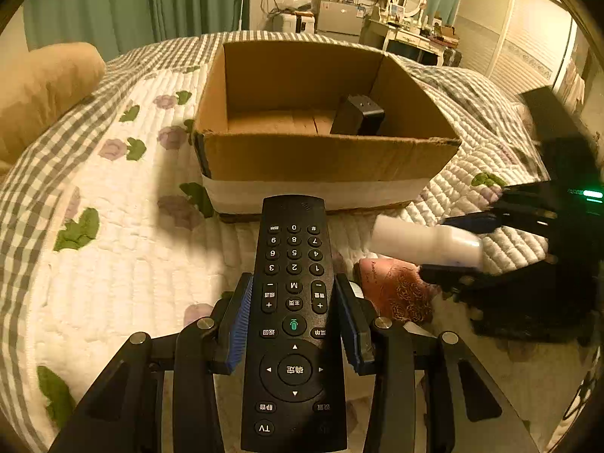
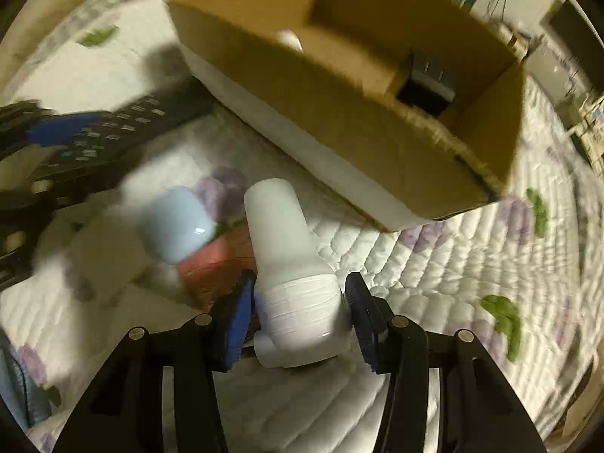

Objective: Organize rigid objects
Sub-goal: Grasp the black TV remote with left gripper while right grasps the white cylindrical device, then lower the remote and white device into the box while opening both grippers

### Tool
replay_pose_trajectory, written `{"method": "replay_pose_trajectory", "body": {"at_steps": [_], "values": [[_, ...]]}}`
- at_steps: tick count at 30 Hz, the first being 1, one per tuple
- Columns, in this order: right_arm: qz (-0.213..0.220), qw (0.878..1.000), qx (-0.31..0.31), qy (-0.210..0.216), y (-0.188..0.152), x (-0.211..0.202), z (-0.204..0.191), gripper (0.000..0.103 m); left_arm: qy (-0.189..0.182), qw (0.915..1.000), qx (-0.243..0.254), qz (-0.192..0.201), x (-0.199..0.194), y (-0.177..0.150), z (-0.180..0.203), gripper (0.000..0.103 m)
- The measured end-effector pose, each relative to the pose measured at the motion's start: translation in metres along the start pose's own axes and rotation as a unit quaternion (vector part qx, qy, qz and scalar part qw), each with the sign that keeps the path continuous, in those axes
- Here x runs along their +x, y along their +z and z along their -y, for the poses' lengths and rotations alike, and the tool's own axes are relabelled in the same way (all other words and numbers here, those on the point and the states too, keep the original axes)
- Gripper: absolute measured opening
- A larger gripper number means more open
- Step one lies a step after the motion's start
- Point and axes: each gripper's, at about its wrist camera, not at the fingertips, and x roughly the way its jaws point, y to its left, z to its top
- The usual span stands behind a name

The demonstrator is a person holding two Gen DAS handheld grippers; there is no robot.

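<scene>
Here both loads are in transit toward the cardboard box (image 1: 324, 158) on the bed (image 1: 124, 264): left tongs (image 1: 293, 321) pinching the black remote (image 1: 293, 324), right tongs (image 2: 298, 313) pinching the white bottle (image 2: 294, 275). Next, each must clear the near wall before letting go.

The remote (image 1: 293, 324) runs off the left-wrist view's near edge; in the right-wrist view the box (image 2: 339, 120) is motion-blurred.

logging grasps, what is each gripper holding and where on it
Left gripper holds the black TV remote control by its long side edges, around mid-length. Right gripper holds the white plastic bottle-shaped object at its wider ribbed end.
</scene>
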Motion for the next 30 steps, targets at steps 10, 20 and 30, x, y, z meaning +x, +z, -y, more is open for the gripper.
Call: {"method": "replay_pose_trajectory", "body": {"at_steps": [10,20,30], "values": [[0.154,0.985,0.051,-0.053,0.024,-0.121,0.015,0.048,-0.011,0.9973,0.02,0.069,-0.051,0.062,0.001,0.042],[0.184,0.969,0.135,-0.089,0.106,-0.107,0.069,0.048,0.031,0.9938,0.05,0.095,0.006,0.16,-0.008,0.042],[0.152,0.965,0.195,-0.084,0.107,-0.043,0.102,0.048,0.018,0.999,0.022,0.035,0.067,0.153,-0.01,0.042]]}}
